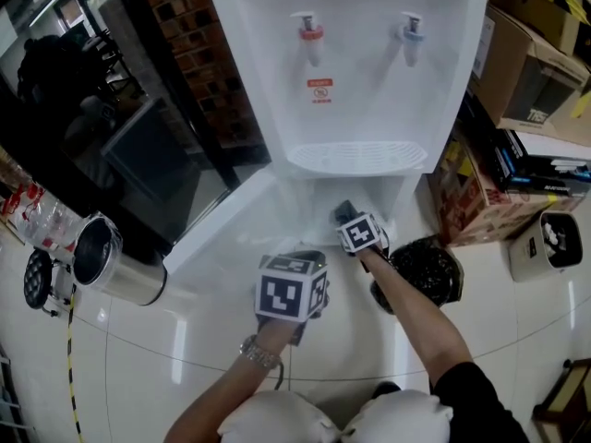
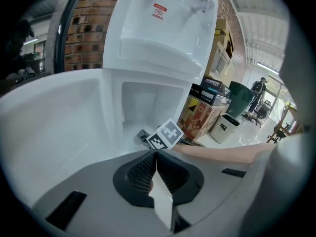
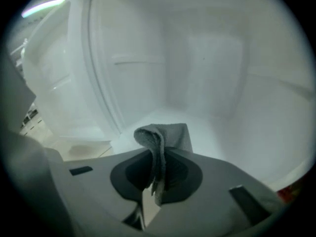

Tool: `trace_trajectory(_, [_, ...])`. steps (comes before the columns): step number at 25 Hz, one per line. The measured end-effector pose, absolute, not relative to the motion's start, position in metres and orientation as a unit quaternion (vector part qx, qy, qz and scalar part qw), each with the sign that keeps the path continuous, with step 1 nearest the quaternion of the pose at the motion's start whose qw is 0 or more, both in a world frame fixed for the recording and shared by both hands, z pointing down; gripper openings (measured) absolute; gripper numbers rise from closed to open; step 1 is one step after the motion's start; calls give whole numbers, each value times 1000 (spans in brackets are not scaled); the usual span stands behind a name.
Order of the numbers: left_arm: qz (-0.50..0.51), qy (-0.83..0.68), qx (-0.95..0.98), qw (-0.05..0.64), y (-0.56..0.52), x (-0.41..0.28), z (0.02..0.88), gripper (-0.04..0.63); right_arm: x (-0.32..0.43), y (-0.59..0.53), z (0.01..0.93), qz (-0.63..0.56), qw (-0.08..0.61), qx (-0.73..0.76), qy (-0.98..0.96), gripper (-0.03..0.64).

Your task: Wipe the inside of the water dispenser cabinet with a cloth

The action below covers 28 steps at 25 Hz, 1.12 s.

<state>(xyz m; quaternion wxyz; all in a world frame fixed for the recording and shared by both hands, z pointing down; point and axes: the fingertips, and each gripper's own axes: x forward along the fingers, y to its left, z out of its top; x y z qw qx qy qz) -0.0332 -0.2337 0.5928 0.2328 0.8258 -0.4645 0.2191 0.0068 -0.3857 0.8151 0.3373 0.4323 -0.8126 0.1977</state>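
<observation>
The white water dispenser (image 1: 360,72) has its lower cabinet (image 1: 355,197) open, and the cabinet door (image 1: 226,224) is swung out to the left. My right gripper (image 3: 158,154) reaches inside the cabinet, shut on a grey cloth (image 3: 170,135) that folds over the jaw tips just above the white cabinet floor (image 3: 212,127). Its marker cube (image 1: 361,233) shows at the cabinet mouth. My left gripper (image 2: 156,154) hovers in front of the cabinet beside the door, jaws shut with nothing between them. It looks at the cabinet opening (image 2: 143,107) and the right gripper's cube (image 2: 165,135).
A black bin (image 1: 423,273) stands right of the cabinet, close to my right arm. Cardboard boxes (image 1: 531,63) and a small white bin (image 1: 547,243) lie farther right. A steel pot (image 1: 111,266) sits on the floor at the left, below a dark glass panel (image 1: 138,155).
</observation>
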Motion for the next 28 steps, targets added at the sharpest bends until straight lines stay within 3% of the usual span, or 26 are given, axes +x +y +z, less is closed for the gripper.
trace_trajectory(5, [217, -466, 825, 233, -233, -35, 591, 2, -25, -374, 802, 196, 326, 386, -840, 18])
trace_trajectory(10, [212, -469, 825, 235, -233, -39, 589, 2, 33, -422, 761, 191, 255, 536, -782, 17])
trace_trajectory(16, [210, -467, 826, 236, -234, -37, 590, 2, 104, -397, 787, 211, 332, 637, -663, 18])
trace_trajectory(24, [215, -466, 825, 235, -232, -33, 592, 2, -5, -382, 812, 262, 284, 460, -799, 18])
trace_trajectory(28, [213, -471, 823, 236, -232, -42, 593, 2, 28, -416, 765, 186, 250, 559, -769, 18])
